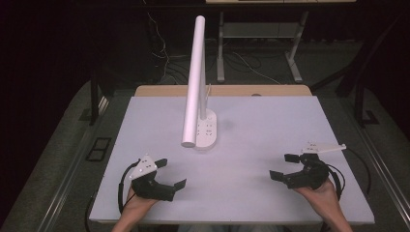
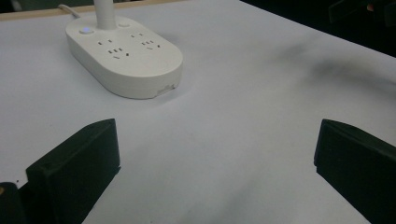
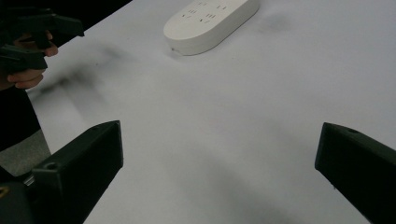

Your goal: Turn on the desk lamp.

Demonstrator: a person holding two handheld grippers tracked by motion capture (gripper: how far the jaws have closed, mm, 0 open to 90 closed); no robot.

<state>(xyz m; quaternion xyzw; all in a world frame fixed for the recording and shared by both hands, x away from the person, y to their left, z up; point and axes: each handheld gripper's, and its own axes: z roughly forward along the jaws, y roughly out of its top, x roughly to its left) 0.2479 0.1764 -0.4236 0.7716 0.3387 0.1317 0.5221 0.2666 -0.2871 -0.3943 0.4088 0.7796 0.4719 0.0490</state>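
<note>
A white desk lamp stands at the back middle of the white table (image 1: 270,125). Its oval base (image 1: 207,130) carries power sockets, and its long tube head (image 1: 193,82) reaches out over the table. My left gripper (image 1: 171,173) rests near the front left edge, open, with nothing between the jaws. It faces the lamp base (image 2: 123,56) and the stem (image 2: 105,14). My right gripper (image 1: 282,166) sits at the front right, also open and empty. In its own view the right gripper (image 3: 219,163) points across bare table toward the base (image 3: 210,23).
A wooden strip (image 1: 270,90) runs along the table's back edge. Behind it are metal desk legs (image 1: 295,60) and loose cables (image 1: 164,53) on the dark floor. The other hand with its gripper (image 3: 37,32) shows at the left of the right gripper view.
</note>
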